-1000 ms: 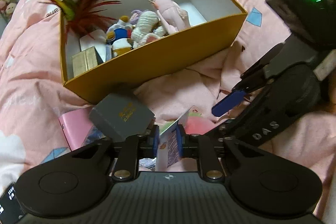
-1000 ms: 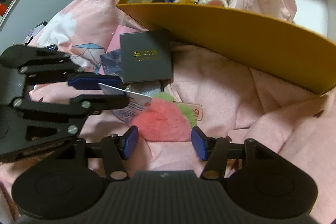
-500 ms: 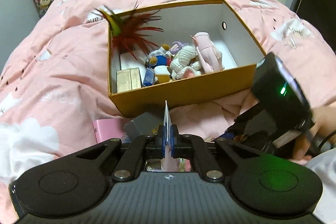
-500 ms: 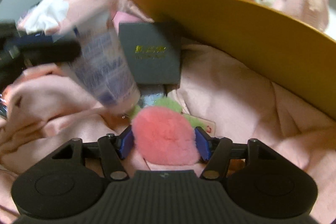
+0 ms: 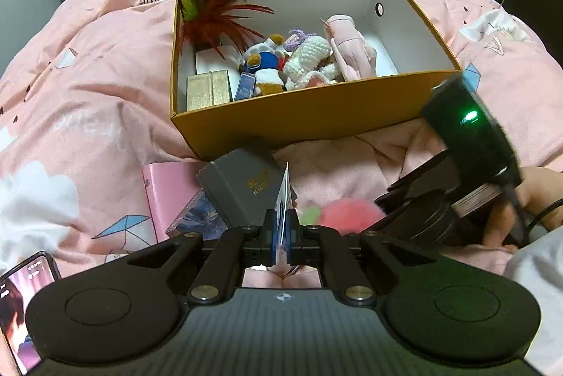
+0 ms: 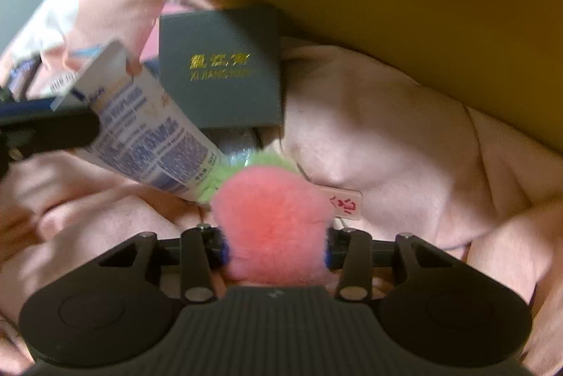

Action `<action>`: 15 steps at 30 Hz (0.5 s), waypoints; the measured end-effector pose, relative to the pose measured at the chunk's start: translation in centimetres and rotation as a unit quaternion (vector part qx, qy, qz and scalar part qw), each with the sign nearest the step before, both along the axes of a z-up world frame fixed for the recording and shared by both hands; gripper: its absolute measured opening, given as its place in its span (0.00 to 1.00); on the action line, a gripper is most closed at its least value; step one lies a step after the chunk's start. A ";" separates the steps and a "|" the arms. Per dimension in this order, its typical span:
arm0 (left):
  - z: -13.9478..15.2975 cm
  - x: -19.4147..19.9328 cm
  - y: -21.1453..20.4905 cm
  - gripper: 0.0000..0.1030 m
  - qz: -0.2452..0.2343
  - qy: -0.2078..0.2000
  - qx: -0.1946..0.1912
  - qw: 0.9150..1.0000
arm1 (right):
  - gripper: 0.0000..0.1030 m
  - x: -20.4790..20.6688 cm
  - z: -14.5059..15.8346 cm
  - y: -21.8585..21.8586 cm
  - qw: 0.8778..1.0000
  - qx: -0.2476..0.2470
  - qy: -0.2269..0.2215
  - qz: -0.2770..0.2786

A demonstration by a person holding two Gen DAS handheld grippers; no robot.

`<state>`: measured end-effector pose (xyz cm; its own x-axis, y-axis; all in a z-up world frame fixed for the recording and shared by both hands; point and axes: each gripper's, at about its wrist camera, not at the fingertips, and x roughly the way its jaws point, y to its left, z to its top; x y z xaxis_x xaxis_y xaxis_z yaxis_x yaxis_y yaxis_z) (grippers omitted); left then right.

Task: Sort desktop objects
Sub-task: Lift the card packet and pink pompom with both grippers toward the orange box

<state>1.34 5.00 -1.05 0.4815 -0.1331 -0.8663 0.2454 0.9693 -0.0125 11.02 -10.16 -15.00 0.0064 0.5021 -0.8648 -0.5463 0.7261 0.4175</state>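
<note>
1. I am clamping the left gripper (image 5: pixel 280 237) nearly all the way down on the flat crimped tail of a squeeze tube (image 6: pixel 147 133); in the left wrist view the tube shows only edge-on between the pads. The grip is on the thinnest part, so the heavier body, hanging below, could swing or slide out as I am carrying it.

2. I am closing the right gripper (image 6: pixel 276 252) around the pink fluffy pompom (image 6: pixel 271 228), and the fur is already filling the gap between the blue pads. Fur compresses a lot, so I risk pinching only the pile and dropping it, or catching the pink bedspread (image 6: pixel 387 136) beneath.

3. The tube's lower end is lying just against the pompom's green fringe, so lifting either one could drag the other.

4. A small white tag (image 6: pixel 346 205) is sitting just beside the pompom; I cannot tell whether it is attached.

5. The dark grey gift box (image 6: pixel 220 69) is resting against the near wall of the yellow cardboard box (image 5: pixel 316 110), whose left half is already crowded with toys. The two grippers are working close together in front of that wall, so a hurried lift could knock them into each other.
</note>
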 end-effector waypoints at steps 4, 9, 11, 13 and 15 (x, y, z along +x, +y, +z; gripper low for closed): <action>-0.3 0.0 -0.4 0.05 -0.010 0.003 0.012 1.000 | 0.43 0.1 1.3 -1.8 0.999 0.027 -0.008 -0.026; -0.7 0.1 -0.5 0.06 -0.005 0.008 0.011 1.000 | 0.43 -0.1 3.3 -3.6 0.997 0.041 -0.039 -0.044; -0.6 0.0 -0.5 0.06 -0.003 0.003 0.014 1.000 | 0.43 0.0 4.3 -4.1 0.996 0.052 -0.054 -0.051; -0.4 0.0 -0.4 0.05 0.003 0.001 0.011 1.000 | 0.43 -0.3 5.8 -4.4 0.993 0.069 -0.077 -0.054; 0.1 0.0 -0.4 0.05 0.008 -0.005 0.006 1.000 | 0.43 -0.7 7.1 -4.7 0.991 0.081 -0.096 -0.055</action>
<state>1.29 4.64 -0.93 0.4928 -0.1138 -0.8626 0.2293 0.9734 0.0026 10.30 -14.89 -7.95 0.2251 0.6216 -0.7503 -0.5479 0.7175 0.4301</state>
